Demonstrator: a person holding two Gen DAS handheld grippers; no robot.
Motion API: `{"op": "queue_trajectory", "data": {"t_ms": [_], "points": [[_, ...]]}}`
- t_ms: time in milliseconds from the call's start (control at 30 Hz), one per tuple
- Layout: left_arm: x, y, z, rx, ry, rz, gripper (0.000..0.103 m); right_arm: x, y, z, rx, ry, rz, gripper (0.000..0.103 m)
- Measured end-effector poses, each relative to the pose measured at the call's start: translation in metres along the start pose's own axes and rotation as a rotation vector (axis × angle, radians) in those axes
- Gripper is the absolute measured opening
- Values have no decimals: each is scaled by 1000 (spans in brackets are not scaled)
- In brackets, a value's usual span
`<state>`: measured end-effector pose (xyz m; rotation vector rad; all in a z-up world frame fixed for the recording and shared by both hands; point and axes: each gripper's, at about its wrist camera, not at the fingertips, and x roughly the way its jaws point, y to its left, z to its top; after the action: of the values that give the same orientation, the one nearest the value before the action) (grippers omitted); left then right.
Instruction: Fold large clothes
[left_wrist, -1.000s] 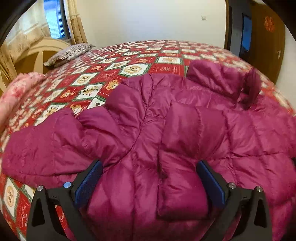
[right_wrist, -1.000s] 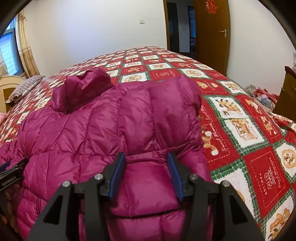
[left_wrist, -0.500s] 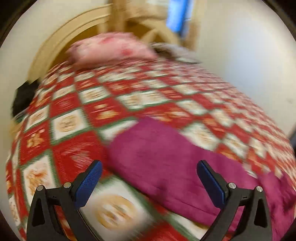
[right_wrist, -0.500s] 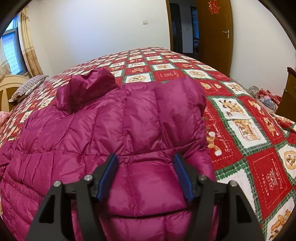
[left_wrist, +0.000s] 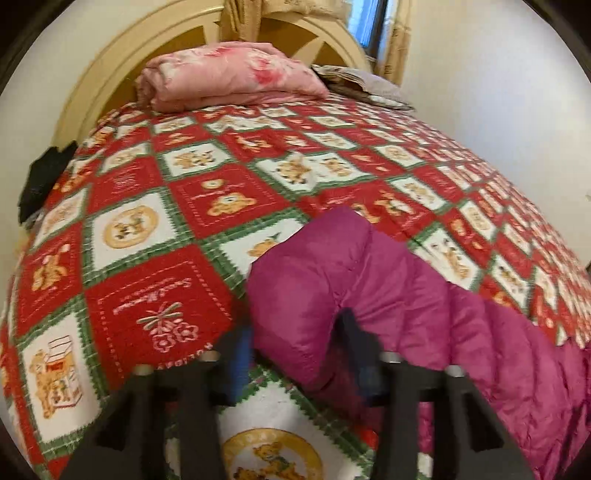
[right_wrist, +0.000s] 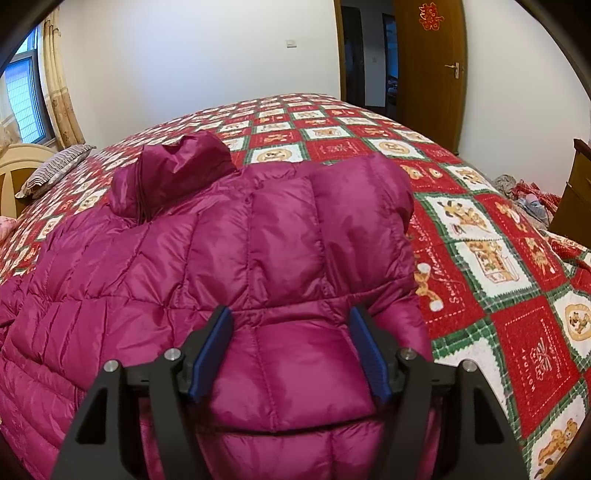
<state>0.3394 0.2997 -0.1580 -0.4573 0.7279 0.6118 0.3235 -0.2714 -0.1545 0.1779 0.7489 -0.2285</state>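
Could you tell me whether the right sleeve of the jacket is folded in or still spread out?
Folded in: the sleeve lies over the jacket body, between the open right gripper fingers.

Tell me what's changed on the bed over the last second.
The left tongs swung away from the jacket's body toward the headboard end and closed on the sleeve tip. The right tongs stayed open over the folded jacket, which hasn't shifted.
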Motion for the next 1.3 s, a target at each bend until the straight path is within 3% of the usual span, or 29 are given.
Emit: {"op": "queue_trajectory", "data": {"t_ms": [100,300,500,700,833,1000,1100,1200,1300], "points": [[-1,-4,5,25,-4,-38,22,0,0,0,1,0,1,69],[-51,-32,20,23,-128,-180,19,0,-1,0,3,-2,9,70],[-143,-125,14,255,-319,-419,19,0,-1,0,11,-4,15,70],[-227,-223,-50,522,-370,-744,19,0,-4,-1,21,-6,29,71],[-247,-266,-105,656,-338,-874,19,0,-6,-1,31,-10,42,71],[-238,-291,-169,783,-225,-928,19,-1,-10,-2,53,-12,67,72],[-223,-287,-192,804,-103,-929,19,0,-10,-2,55,-13,71,72],[-210,-269,-192,748,-11,-894,19,0,-10,-2,57,-11,72,74],[-194,-236,-175,680,-17,-800,21,1,-8,-1,44,-3,67,76]]}}
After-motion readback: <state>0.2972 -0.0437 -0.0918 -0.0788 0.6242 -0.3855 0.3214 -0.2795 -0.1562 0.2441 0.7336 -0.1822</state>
